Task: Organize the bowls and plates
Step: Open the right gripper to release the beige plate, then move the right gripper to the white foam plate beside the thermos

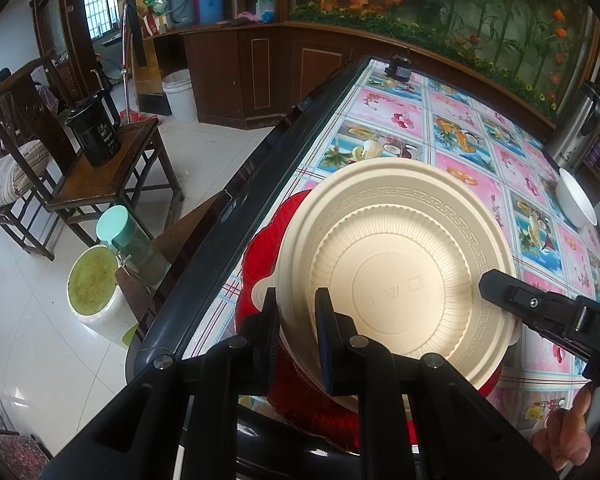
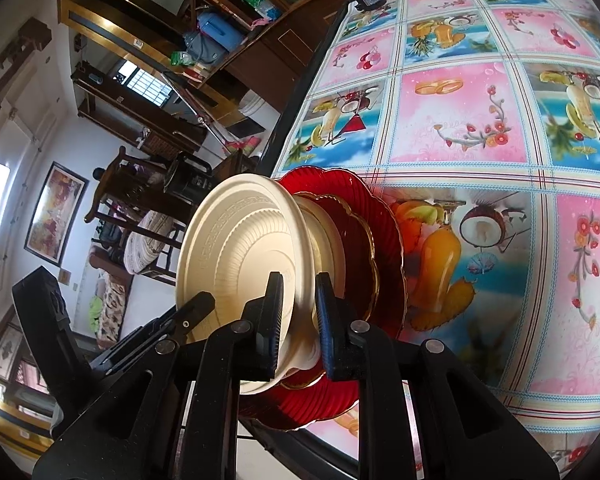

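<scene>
A cream plastic bowl (image 1: 396,264) sits on a red scalloped plate (image 1: 260,248) near the table's near edge. My left gripper (image 1: 296,328) is shut on the bowl's rim, one finger inside and one outside. My right gripper (image 2: 296,320) is shut on the opposite rim of the same cream bowl (image 2: 240,248). A cream gold-rimmed dish (image 2: 328,232) lies between the bowl and the red plates (image 2: 364,240). The right gripper's finger shows in the left wrist view (image 1: 500,284). A small white bowl (image 1: 576,196) sits far right on the table.
The table (image 2: 460,120) wears a pink and blue fruit-print cloth and has a dark edge (image 1: 236,208). A steel kettle (image 1: 580,128) stands far right. Beside the table are a wooden chair with a black jug (image 1: 96,132), a green-lidded jar (image 1: 128,240) and a white bucket (image 1: 96,292).
</scene>
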{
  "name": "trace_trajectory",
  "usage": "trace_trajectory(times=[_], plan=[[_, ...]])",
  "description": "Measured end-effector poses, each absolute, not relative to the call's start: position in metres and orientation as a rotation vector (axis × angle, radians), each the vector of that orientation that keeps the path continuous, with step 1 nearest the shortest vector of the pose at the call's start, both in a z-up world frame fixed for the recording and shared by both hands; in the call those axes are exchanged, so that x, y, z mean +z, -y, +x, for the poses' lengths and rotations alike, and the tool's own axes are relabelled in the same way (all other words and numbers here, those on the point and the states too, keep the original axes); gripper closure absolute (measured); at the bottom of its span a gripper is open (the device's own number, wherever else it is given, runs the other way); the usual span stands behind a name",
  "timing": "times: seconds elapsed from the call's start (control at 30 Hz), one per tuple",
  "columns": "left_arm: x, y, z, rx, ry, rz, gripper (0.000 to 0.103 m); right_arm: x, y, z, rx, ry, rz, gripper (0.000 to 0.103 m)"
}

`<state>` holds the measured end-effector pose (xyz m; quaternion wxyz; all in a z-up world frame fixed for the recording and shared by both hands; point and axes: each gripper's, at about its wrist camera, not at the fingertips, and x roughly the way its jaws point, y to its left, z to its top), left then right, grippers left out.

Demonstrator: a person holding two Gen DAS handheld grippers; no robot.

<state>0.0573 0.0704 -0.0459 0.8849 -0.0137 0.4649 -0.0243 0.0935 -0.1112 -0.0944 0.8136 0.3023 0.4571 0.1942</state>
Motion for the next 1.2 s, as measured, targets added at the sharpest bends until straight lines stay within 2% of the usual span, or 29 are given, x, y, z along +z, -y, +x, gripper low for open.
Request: trace_trajectory(times=[0.17, 0.27, 0.3, 0.47, 0.57, 0.63, 0.7, 1.2], plan=[[-0.044, -0.066, 0.053, -0.033, -0.952, 0.004, 0.086, -0.088, 0.112, 0.089, 0.417, -0.951, 0.626, 0.085], [-0.042, -0.065, 0.051, -0.026, -0.942, 0.016, 0.086, -0.081, 0.111, 0.084, 0.413, -0.918, 0.590, 0.073], [-0.041, -0.064, 0.051, -0.026, -0.942, 0.017, 0.086, -0.080, 0.110, 0.083, 0.410, -0.912, 0.576, 0.072], [-0.037, -0.068, 0.049, -0.012, -0.932, 0.016, 0.085, -0.067, 0.112, 0.074, 0.361, -0.841, 0.487, 0.072], [-0.036, -0.070, 0.049, 0.002, -0.930, 0.028, 0.077, -0.058, 0.124, 0.068, 0.350, -0.778, 0.500, 0.072], [-0.039, -0.066, 0.050, 0.004, -0.945, 0.065, 0.066, -0.054, 0.129, 0.066, 0.341, -0.759, 0.502, 0.072], [-0.043, -0.059, 0.051, -0.009, -0.963, 0.116, 0.061, -0.053, 0.133, 0.066, 0.333, -0.755, 0.506, 0.072], [-0.007, -0.051, 0.028, 0.064, -0.800, 0.224, 0.058, -0.057, 0.136, 0.063, 0.335, -0.764, 0.521, 0.072]])
